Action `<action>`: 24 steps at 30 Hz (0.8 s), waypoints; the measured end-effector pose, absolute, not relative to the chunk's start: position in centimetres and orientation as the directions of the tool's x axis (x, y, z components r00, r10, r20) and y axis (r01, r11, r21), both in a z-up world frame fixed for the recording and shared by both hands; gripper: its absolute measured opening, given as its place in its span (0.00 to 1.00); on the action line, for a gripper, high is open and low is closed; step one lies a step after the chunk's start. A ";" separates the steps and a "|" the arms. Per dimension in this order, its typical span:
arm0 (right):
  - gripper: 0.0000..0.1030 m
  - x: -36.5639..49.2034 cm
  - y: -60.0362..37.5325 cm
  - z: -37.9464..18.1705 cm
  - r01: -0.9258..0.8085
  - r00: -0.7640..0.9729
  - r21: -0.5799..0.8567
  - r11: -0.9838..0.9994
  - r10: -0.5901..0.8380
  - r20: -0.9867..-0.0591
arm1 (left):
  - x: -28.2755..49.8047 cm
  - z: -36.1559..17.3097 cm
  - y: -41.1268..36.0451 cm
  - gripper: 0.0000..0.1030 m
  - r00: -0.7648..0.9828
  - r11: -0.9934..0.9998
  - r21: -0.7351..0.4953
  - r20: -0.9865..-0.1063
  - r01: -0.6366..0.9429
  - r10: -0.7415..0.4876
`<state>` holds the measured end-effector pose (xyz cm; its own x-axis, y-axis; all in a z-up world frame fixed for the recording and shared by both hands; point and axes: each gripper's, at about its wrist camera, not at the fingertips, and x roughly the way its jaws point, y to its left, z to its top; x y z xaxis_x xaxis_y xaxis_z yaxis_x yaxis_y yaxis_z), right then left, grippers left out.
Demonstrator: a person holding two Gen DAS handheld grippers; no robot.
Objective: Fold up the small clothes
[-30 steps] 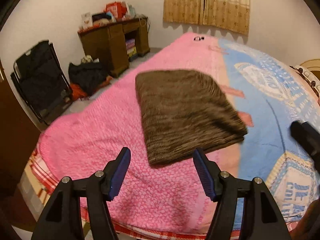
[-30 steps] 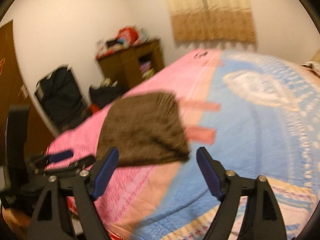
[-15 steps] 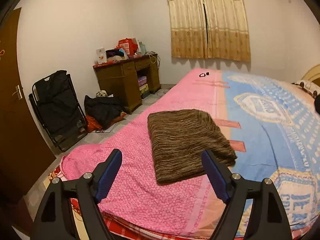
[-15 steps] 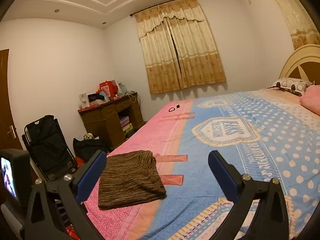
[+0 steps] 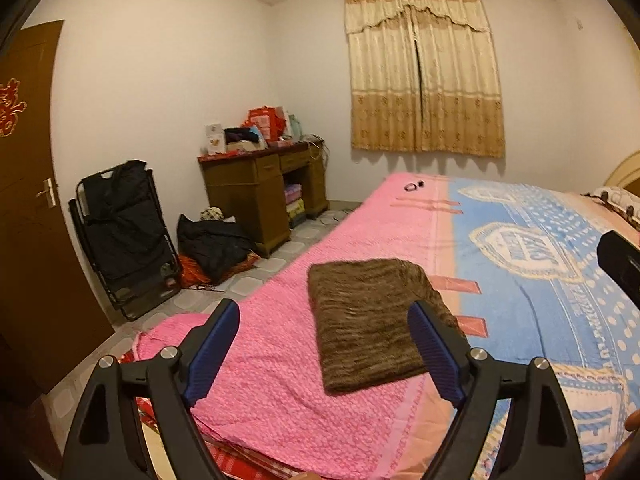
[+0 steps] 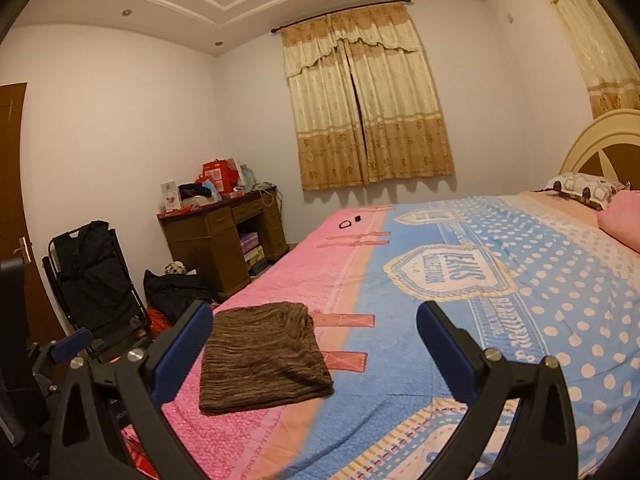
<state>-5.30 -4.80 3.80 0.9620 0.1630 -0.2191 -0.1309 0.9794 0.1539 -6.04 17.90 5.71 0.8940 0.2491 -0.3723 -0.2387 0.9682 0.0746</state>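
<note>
A brown knit garment [image 5: 372,320] lies folded into a flat rectangle on the pink part of the bed cover [image 5: 280,380]; it also shows in the right wrist view [image 6: 260,356]. My left gripper [image 5: 324,350] is open and empty, held back above the near edge of the bed, short of the garment. My right gripper [image 6: 314,354] is open and empty, to the right of the garment and well above the bed. The left gripper's body shows at the left edge of the right wrist view [image 6: 60,356].
The bed cover is pink on the left and blue with white dots [image 6: 520,280] on the right. A wooden desk [image 5: 260,196] with clutter, a black folded chair [image 5: 120,232] and a dark bag [image 5: 212,248] stand left of the bed. Pillows [image 6: 584,188] lie at the headboard.
Both grippers have pulled back and lifted away from the folded garment, so more of the room shows. The garment lies still on the bed.
</note>
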 end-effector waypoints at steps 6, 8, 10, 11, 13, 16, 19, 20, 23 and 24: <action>1.00 -4.7 -3.9 4.6 -0.153 0.960 0.132 0.979 0.179 -0.213 | -6.4 6.1 18.5 0.85 0.889 0.955 0.080 -0.350 -0.285 0.295; 1.00 -4.5 -3.9 4.2 -0.161 0.956 0.147 0.976 0.191 -0.222 | -6.5 6.1 18.6 0.85 0.891 0.958 0.062 -0.354 -0.280 0.283; 1.00 -4.7 -3.8 3.7 -0.158 0.956 0.140 0.977 0.187 -0.227 | -6.4 6.0 18.6 0.85 0.893 0.961 0.060 -0.359 -0.268 0.271; 1.00 -4.8 -3.8 3.6 -0.155 0.957 0.134 0.979 0.182 -0.228 | -6.4 6.0 18.5 0.85 0.893 0.962 0.063 -0.361 -0.264 0.269; 1.00 -5.0 -3.7 3.4 -0.152 0.958 0.124 0.981 0.177 -0.227 | -6.5 5.9 18.2 0.85 0.894 0.963 0.071 -0.361 -0.259 0.267; 1.00 -5.3 -3.7 3.5 -0.152 0.960 0.117 0.981 0.175 -0.217 | -6.7 6.0 17.9 0.85 0.897 0.963 0.082 -0.353 -0.255 0.267; 1.00 -5.7 -3.7 3.8 -0.150 0.964 0.110 0.983 0.170 -0.203 | -6.7 6.0 17.7 0.85 0.896 0.964 0.081 -0.354 -0.255 0.267; 1.00 -5.8 -3.8 3.8 -0.150 0.966 0.109 0.983 0.169 -0.197 | -6.7 6.0 17.8 0.85 0.896 0.963 0.080 -0.355 -0.256 0.267; 1.00 -6.1 -3.8 3.9 -0.150 0.969 0.099 0.984 0.166 -0.184 | -6.7 6.0 17.6 0.85 0.892 0.963 0.074 -0.363 -0.260 0.269; 1.00 -6.1 -3.7 3.9 -0.150 0.969 0.096 0.984 0.165 -0.185 | -6.8 6.0 17.7 0.85 0.892 0.963 0.073 -0.364 -0.261 0.269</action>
<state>-6.10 -3.73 3.86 0.9688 0.1653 -0.1846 -0.1496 0.9841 0.0957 -6.80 17.67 5.96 0.8918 0.2694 -0.3635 -0.2610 0.9626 0.0731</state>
